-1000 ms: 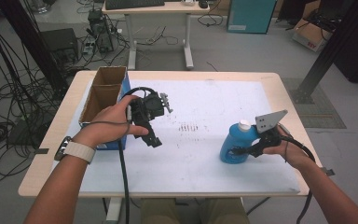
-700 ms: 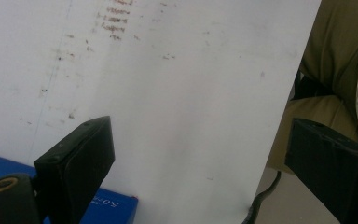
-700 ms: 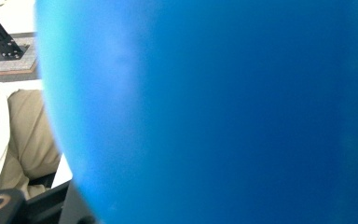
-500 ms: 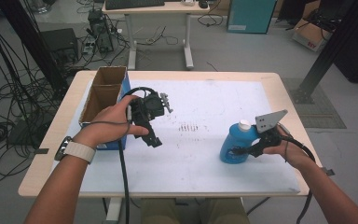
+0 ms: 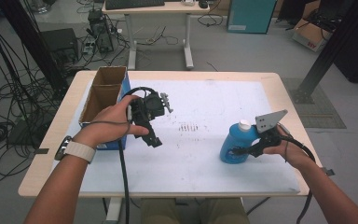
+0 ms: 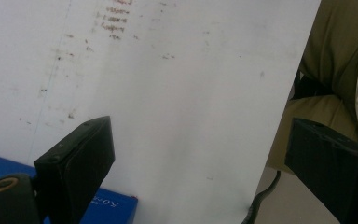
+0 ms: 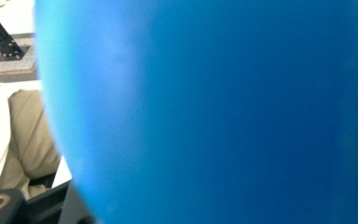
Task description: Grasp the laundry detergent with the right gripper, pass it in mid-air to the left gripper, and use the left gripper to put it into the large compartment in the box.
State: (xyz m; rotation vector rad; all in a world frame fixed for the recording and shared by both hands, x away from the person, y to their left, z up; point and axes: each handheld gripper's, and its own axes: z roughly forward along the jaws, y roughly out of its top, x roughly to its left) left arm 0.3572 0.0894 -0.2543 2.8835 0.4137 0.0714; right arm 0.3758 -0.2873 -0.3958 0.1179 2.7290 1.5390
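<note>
Right hand-held gripper (image 5: 242, 151) is clamped on the blue bottle (image 5: 233, 142), standing upright on the worktop (image 5: 205, 163) near its right edge. Left hand-held gripper (image 5: 154, 139) (jaws apart, empty) gives no support. Risk: bottle tips or slips when lifted.

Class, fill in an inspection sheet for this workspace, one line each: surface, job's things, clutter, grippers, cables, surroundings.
Surface: table under a white sheet with faint marks near its middle.
Job's things: blue bottle, white cap, upright near the right edge.
Clutter: open cardboard box at the left; a blue box beside it.
Grippers: right hand-held gripper shut on the bottle; left hand-held gripper open, nothing between its jaws, held above the sheet.
Cables: one black cable trails from each gripper toward the person; loose cables lie on the floor at left.
Surroundings: desk with keyboard behind, teal cabinet, cardboard box on the floor at upper right.
</note>
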